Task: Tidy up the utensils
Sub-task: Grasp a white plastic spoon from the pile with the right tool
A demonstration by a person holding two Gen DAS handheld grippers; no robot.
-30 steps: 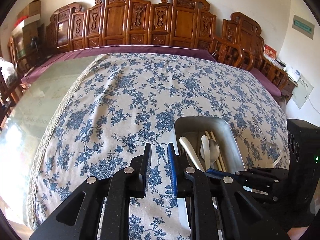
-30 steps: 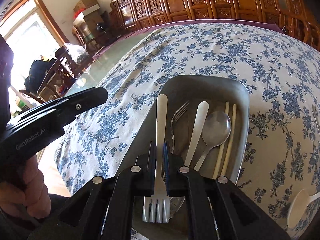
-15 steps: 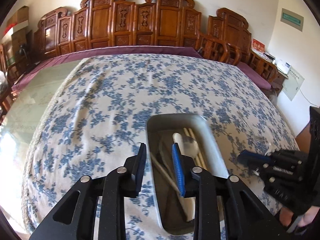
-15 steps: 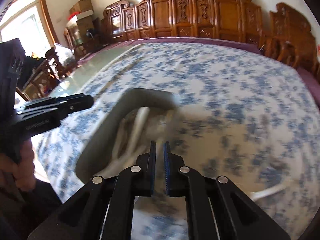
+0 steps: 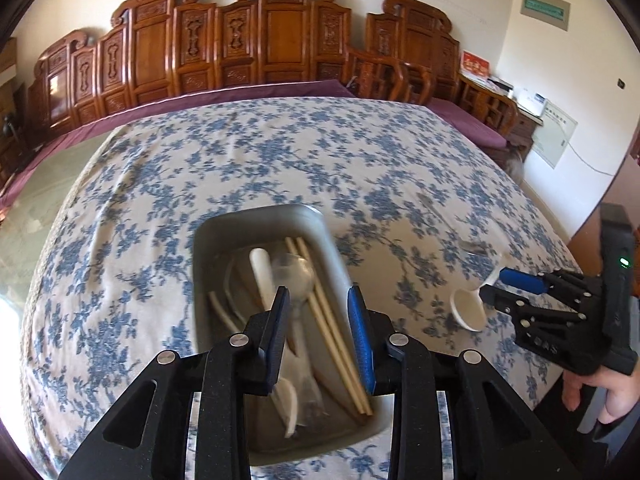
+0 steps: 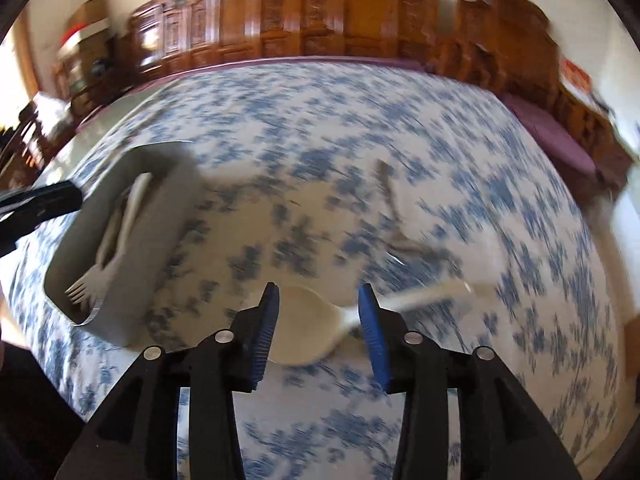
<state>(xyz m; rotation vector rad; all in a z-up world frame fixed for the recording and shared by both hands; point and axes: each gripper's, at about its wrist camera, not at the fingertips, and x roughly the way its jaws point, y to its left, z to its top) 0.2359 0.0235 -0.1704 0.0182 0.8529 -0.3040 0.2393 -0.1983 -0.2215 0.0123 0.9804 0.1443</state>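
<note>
Metal tray [image 5: 208, 248] holds most cutlery already. Your right gripper [image 6: 318, 320] is opening around the white spoon [image 6: 304, 328]; your left gripper [image 5: 318, 320] hangs parted, empty.

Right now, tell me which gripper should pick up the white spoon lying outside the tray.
Right. The right gripper is opening with the white spoon between its fingers; the left gripper hovers over the tray.

— Where is the tray [image 5: 208, 240] standing?
— On the tablecloth [image 5: 240, 168], near the front edge. The chopsticks [image 5: 332, 328] and some spoons and forks lie inside it.
— And to the right of it?
— A spoon [image 5: 468, 308] lies on the cloth, apart from the tray. The carved chairs [image 5: 280, 40] stand behind the table.
</note>
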